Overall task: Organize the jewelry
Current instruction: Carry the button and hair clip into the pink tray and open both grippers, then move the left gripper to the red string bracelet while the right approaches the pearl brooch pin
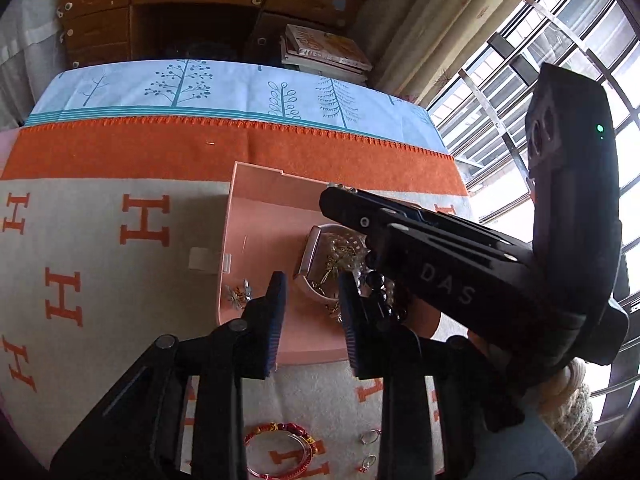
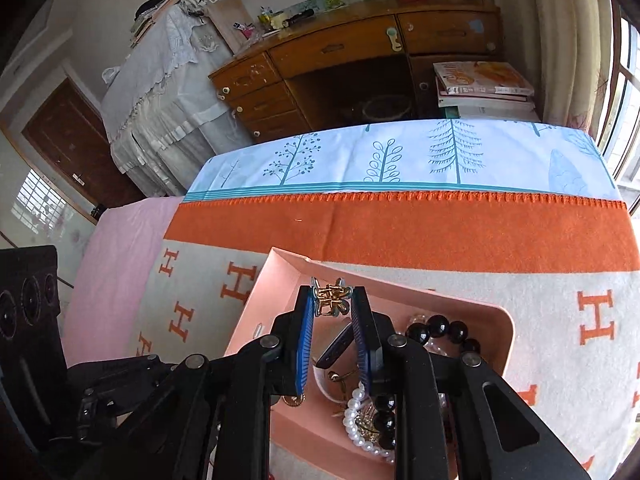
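Observation:
A pink jewelry box (image 1: 256,216) lies open on the orange-and-cream blanket; it also shows in the right wrist view (image 2: 280,276). My right gripper (image 2: 331,300) is shut on a gold chain piece (image 2: 330,296) and holds it above the box. Black beads (image 2: 440,326), a pearl strand (image 2: 360,428) and gold pieces lie in the box below. My left gripper (image 1: 312,308) is open and empty over the box's near edge. The right gripper's body (image 1: 420,248) crosses above the box's inner tray (image 1: 316,256).
A red-and-gold bracelet (image 1: 280,448) and small rings (image 1: 370,436) lie on the blanket near me. A small brooch (image 1: 238,294) lies in the box's left corner. A wooden desk (image 2: 360,64) and stacked books (image 2: 480,84) stand beyond the bed. A window is at the right.

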The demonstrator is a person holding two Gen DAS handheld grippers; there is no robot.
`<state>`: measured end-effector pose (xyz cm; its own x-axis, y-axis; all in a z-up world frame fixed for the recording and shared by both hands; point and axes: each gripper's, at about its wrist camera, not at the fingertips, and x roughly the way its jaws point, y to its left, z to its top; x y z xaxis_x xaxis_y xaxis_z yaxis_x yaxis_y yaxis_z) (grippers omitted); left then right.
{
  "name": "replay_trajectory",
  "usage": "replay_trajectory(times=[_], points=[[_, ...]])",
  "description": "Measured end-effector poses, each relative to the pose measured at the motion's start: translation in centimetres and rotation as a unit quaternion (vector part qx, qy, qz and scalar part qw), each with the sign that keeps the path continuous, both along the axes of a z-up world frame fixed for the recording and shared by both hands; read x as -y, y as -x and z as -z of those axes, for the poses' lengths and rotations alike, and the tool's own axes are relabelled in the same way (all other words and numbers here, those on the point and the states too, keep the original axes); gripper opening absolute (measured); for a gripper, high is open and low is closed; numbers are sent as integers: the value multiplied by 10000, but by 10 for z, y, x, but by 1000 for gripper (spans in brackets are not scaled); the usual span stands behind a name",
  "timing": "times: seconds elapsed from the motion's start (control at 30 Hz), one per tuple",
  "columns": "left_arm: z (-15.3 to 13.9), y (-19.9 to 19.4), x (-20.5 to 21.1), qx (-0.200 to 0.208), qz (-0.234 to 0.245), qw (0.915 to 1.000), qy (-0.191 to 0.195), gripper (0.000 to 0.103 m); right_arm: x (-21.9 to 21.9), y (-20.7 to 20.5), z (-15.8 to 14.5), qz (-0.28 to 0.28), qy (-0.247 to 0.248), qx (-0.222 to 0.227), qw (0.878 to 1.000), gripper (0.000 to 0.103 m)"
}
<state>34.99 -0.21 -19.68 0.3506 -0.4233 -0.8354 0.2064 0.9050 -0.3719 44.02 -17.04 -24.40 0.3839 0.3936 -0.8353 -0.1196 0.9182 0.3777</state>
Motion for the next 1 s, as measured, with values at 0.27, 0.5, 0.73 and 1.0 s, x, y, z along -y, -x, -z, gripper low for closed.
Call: replay_trajectory(times=[0.27,0.5,0.73,1.0], points=[[-22,20,-23,292,-167,9994,-94,49,-9,-2,13,-60,-50,54,10000,32],[-41,47,-39,400,-242,9988,-158,49,8,32,-18,-37,-119,277,9995,32],[-72,92,-43,749,-154,9967,-274,49,27,93,-62,-48,19,652,9979,34],[-93,140,-30,1106,196,9920,-578,49,41,173,-92,-93,385,934,9948,58]])
